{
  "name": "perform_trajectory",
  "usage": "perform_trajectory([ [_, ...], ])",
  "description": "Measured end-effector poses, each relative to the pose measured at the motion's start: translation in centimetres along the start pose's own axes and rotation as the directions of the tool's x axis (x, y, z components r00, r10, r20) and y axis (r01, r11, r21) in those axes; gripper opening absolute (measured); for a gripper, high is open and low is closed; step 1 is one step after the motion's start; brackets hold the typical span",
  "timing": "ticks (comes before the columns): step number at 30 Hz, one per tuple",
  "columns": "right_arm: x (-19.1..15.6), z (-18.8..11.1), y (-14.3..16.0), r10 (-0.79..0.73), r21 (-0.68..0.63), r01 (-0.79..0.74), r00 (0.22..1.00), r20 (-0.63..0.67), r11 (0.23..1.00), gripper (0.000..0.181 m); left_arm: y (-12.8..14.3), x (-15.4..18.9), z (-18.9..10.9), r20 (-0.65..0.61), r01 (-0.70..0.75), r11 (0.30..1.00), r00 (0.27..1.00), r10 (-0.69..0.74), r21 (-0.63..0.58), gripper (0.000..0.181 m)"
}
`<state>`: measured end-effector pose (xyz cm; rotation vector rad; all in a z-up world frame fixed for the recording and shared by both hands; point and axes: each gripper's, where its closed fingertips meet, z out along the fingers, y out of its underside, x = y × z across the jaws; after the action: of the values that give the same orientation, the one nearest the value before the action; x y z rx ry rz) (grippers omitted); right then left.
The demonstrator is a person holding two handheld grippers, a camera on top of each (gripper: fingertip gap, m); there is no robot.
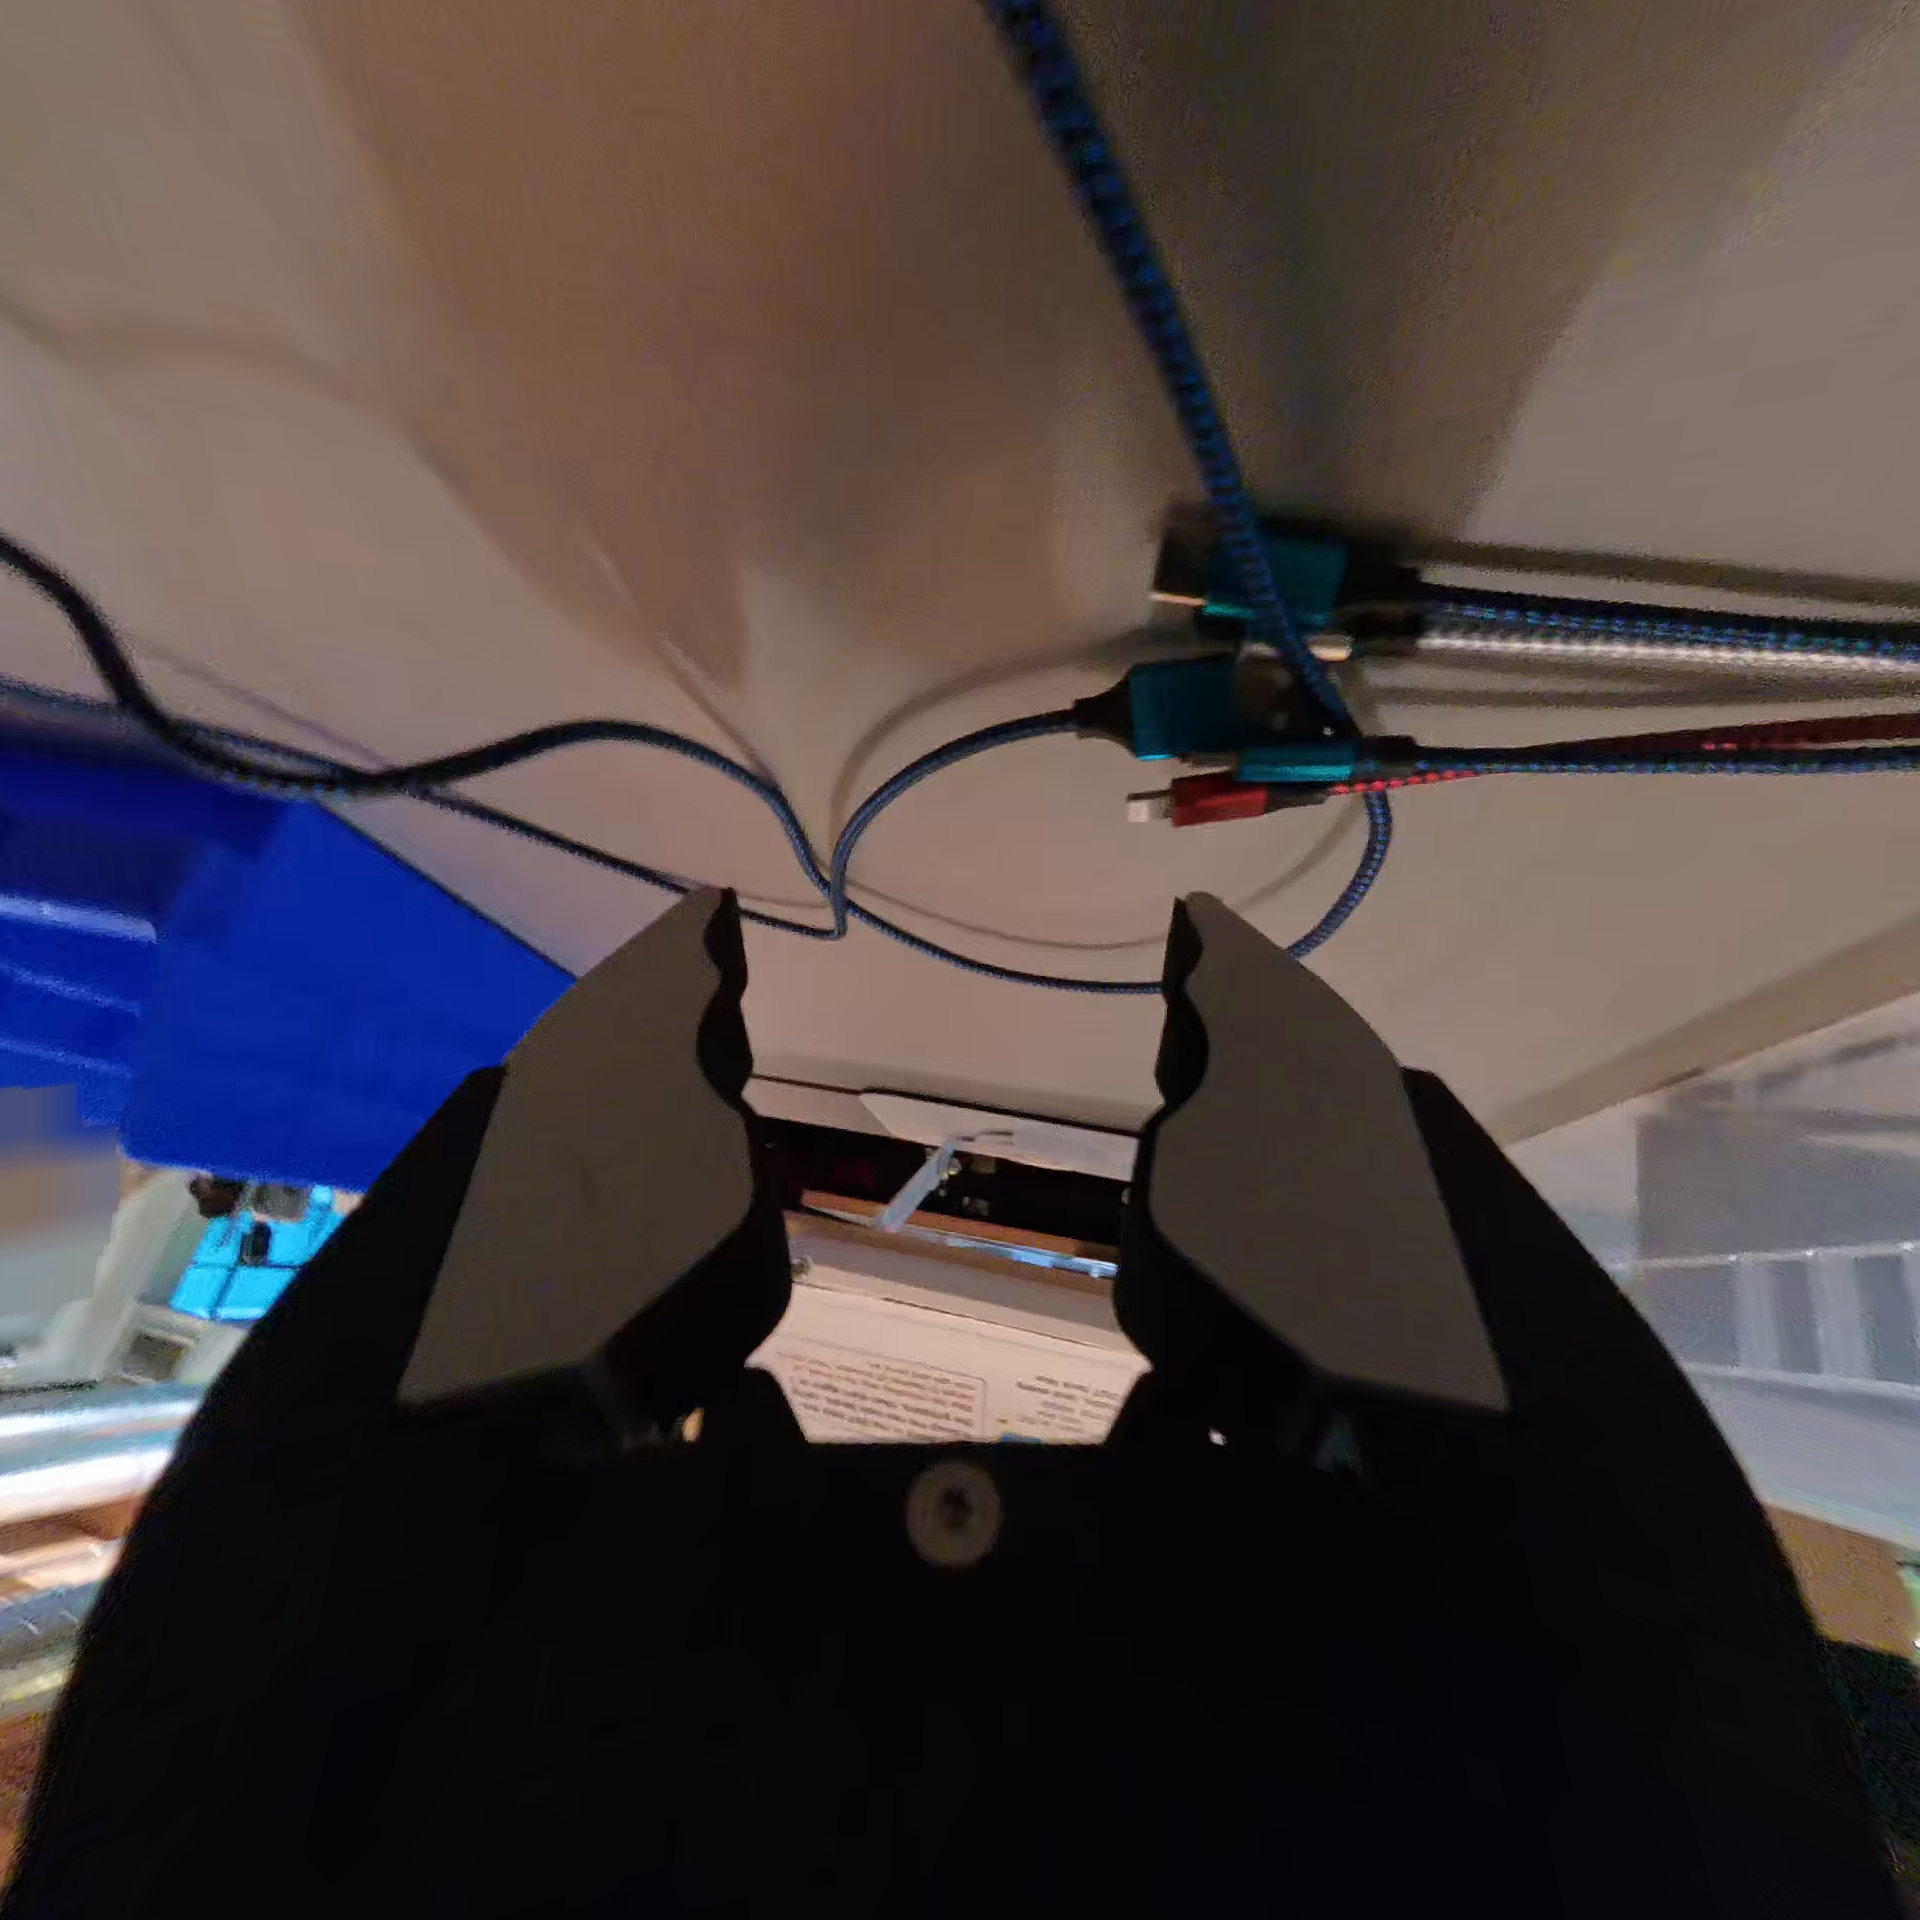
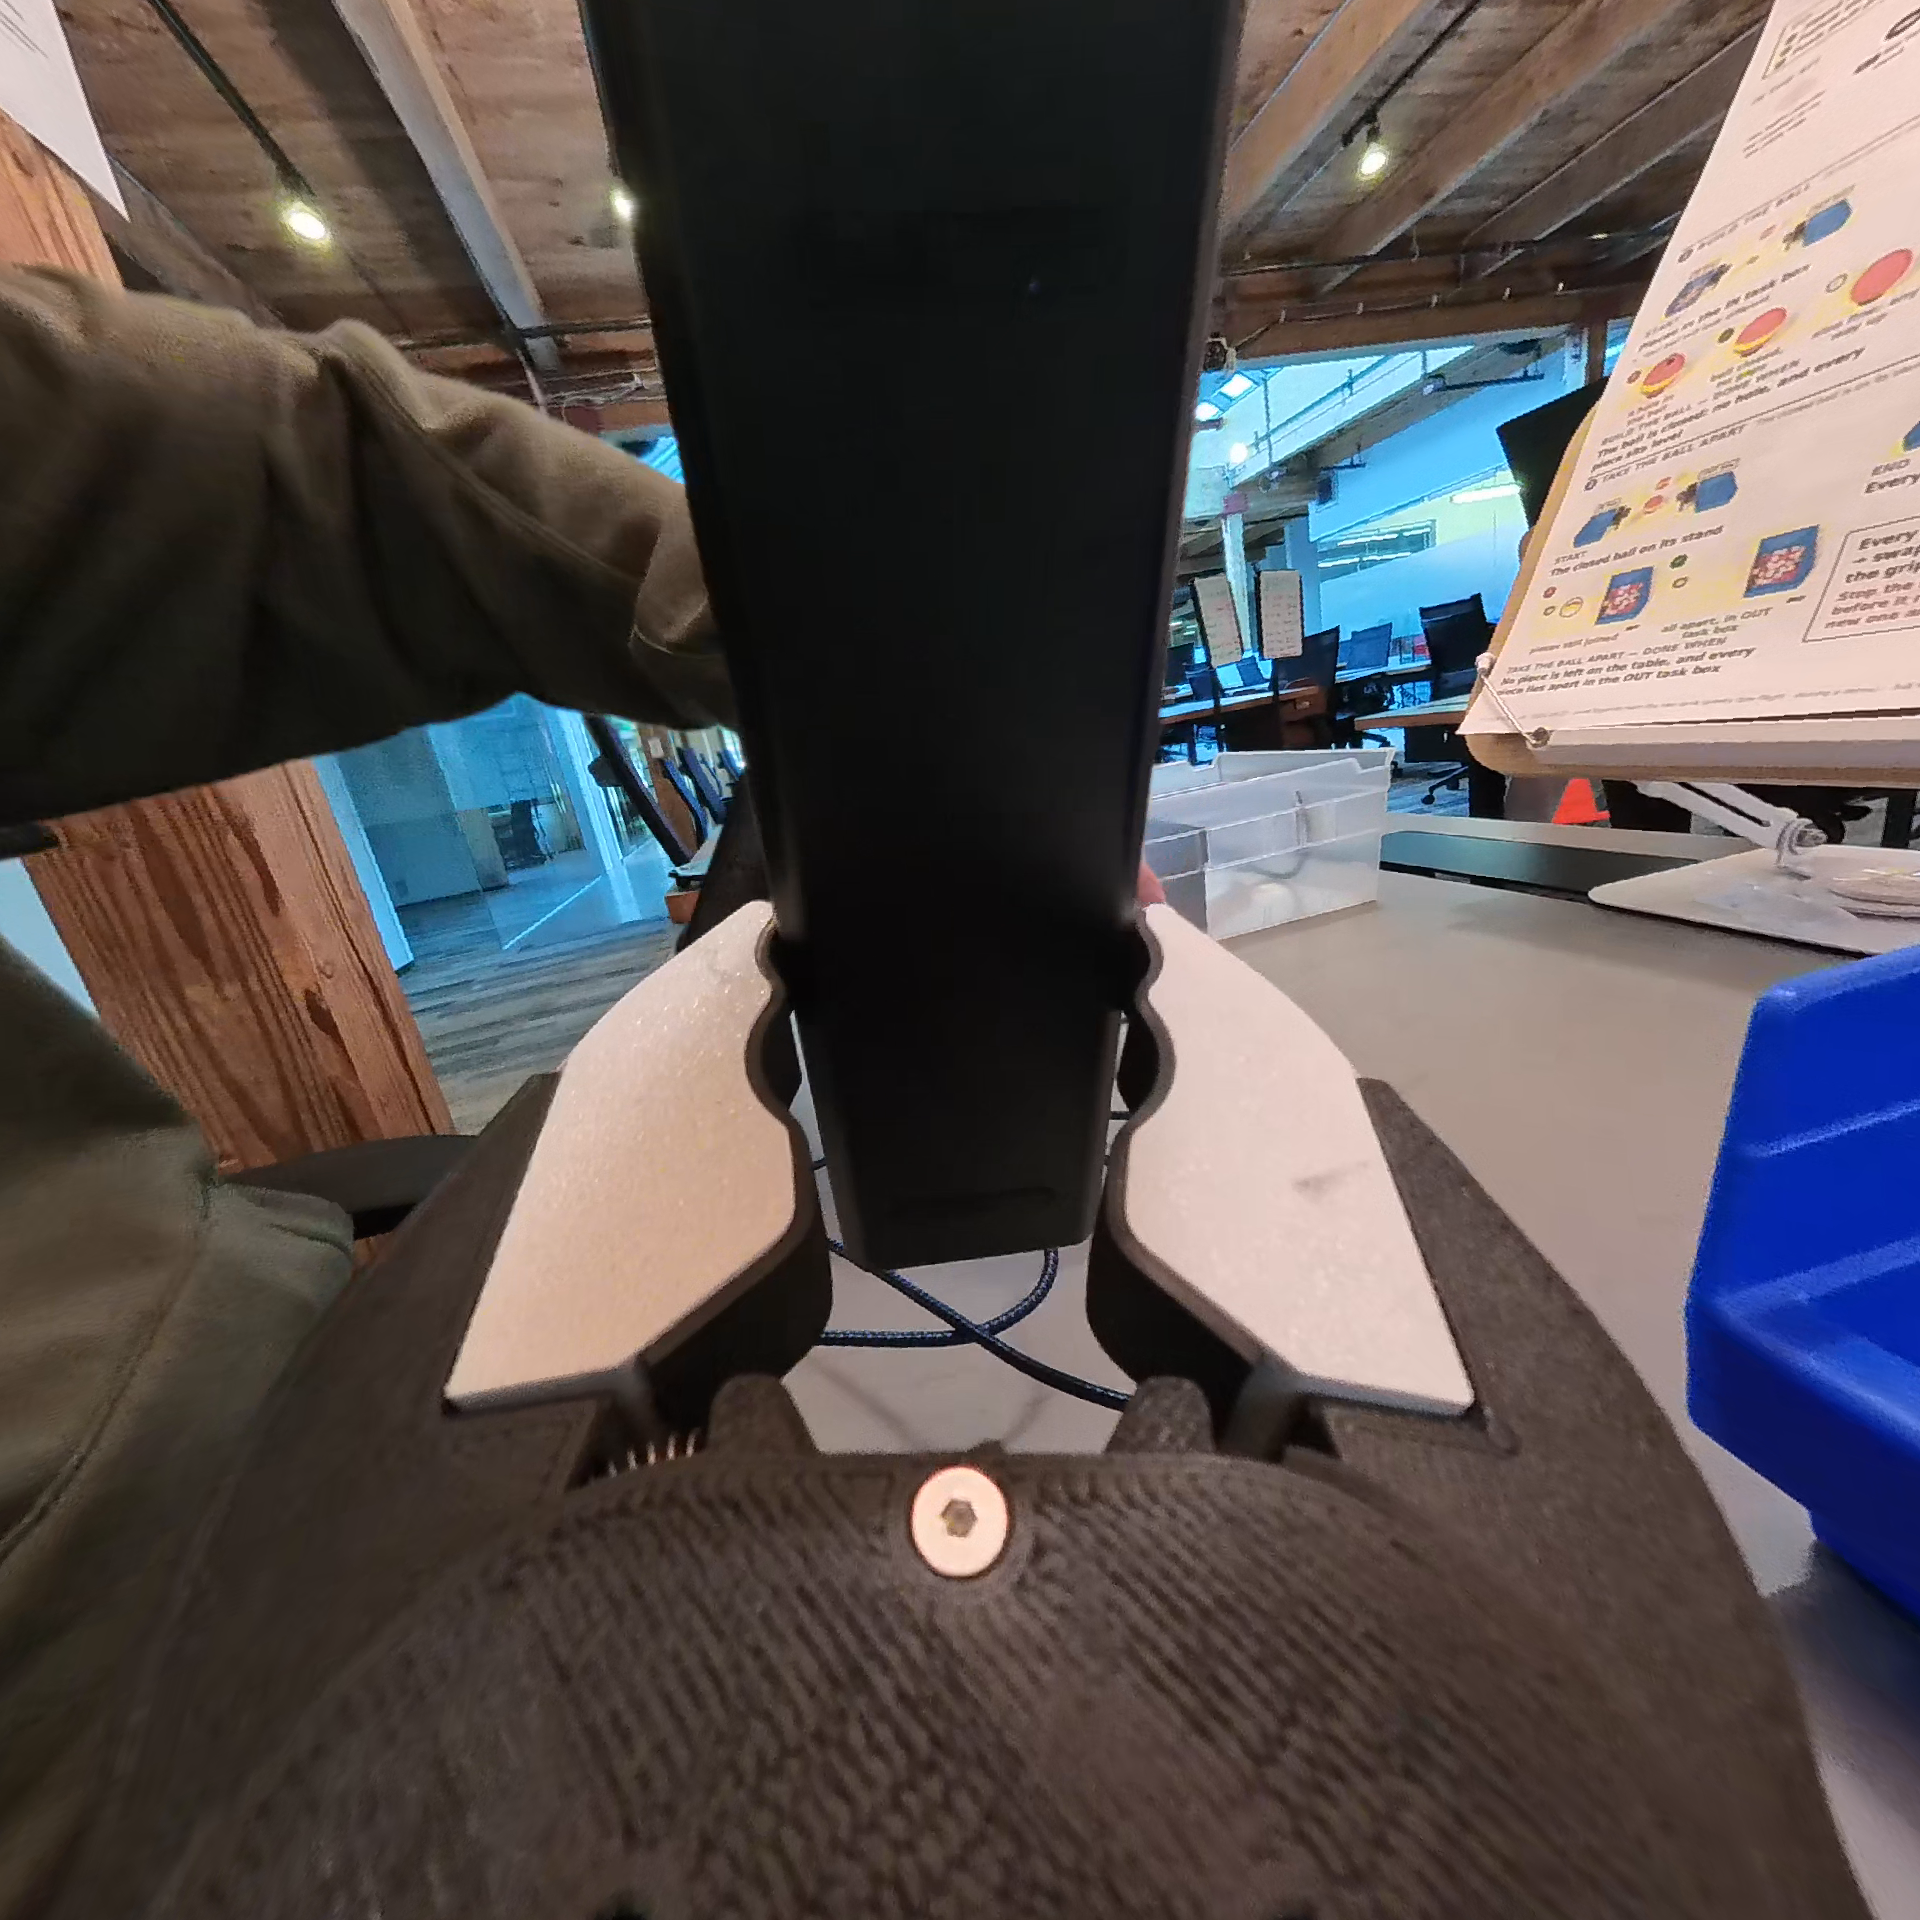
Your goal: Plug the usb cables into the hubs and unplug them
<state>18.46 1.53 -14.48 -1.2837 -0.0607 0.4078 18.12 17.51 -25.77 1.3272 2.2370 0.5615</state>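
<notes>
The left wrist view is upside down, with the grey table [image 1: 623,416] at the top. My left gripper [image 1: 956,914] is open and empty, short of a bundle of braided USB cables. Teal plugs [image 1: 1184,707], a red plug [image 1: 1221,800] and a dark hub-like block [image 1: 1184,566] lie together there, blurred. A blue braided cable [image 1: 1143,281] runs across the table. My right gripper [image 2: 956,914] has its white fingers [image 2: 665,1143] pressed on both sides of a large black tapered body [image 2: 935,623], apparently the other gripper. A blue cable [image 2: 935,1330] lies under it.
A blue bin [image 2: 1818,1247] stands close on the right; it also shows in the left wrist view [image 1: 260,987]. A clear plastic box [image 2: 1278,842] and a board with a printed sheet [image 2: 1714,468] stand farther back. A sleeve [image 2: 312,540] reaches in from the left, before a wooden post [image 2: 208,935].
</notes>
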Motion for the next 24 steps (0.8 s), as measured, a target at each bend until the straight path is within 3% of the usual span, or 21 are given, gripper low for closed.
perform_trajectory([
  [6,0.0,-0.1,-0.1,0.019,0.008,-0.019,1.000,0.015,1.000,0.060,-1.0,1.1,1.2,-0.075,-0.153,0.988,0.985,0.155,0.037,0.076],
  [12,0.0,-0.2,-0.2,0.030,0.015,-0.030,0.999,0.026,0.999,0.060,-1.3,1.2,2.1,-0.160,-0.201,0.976,0.964,0.212,0.080,0.062],
  [15,0.2,-0.2,-0.3,0.041,0.025,-0.042,0.999,0.025,0.999,0.060,-1.6,0.0,2.3,-0.158,-0.168,0.980,0.970,0.184,0.110,0.037],
  [17,0.3,-0.3,-0.4,0.046,0.033,-0.047,0.999,0.022,0.998,0.060,-1.7,-0.5,2.4,-0.181,-0.118,0.987,0.974,0.136,0.108,0.014],
  [20,0.3,-0.4,-0.4,0.047,0.036,-0.048,0.999,0.023,0.998,0.060,-1.8,-0.7,2.5,-0.227,-0.017,0.994,0.973,0.042,0.110,0.002],
  [22,0.3,-0.4,-0.4,0.047,0.037,-0.048,0.999,0.023,0.998,0.060,-1.7,-0.6,2.5,-0.278,0.178,0.980,0.949,-0.147,0.091,0.002],
  [24,0.3,-0.4,-0.5,0.047,0.040,-0.048,0.999,0.021,0.998,0.060,-0.3,-0.3,2.6,-0.307,0.417,0.909,0.869,-0.389,0.029,0.002],
])
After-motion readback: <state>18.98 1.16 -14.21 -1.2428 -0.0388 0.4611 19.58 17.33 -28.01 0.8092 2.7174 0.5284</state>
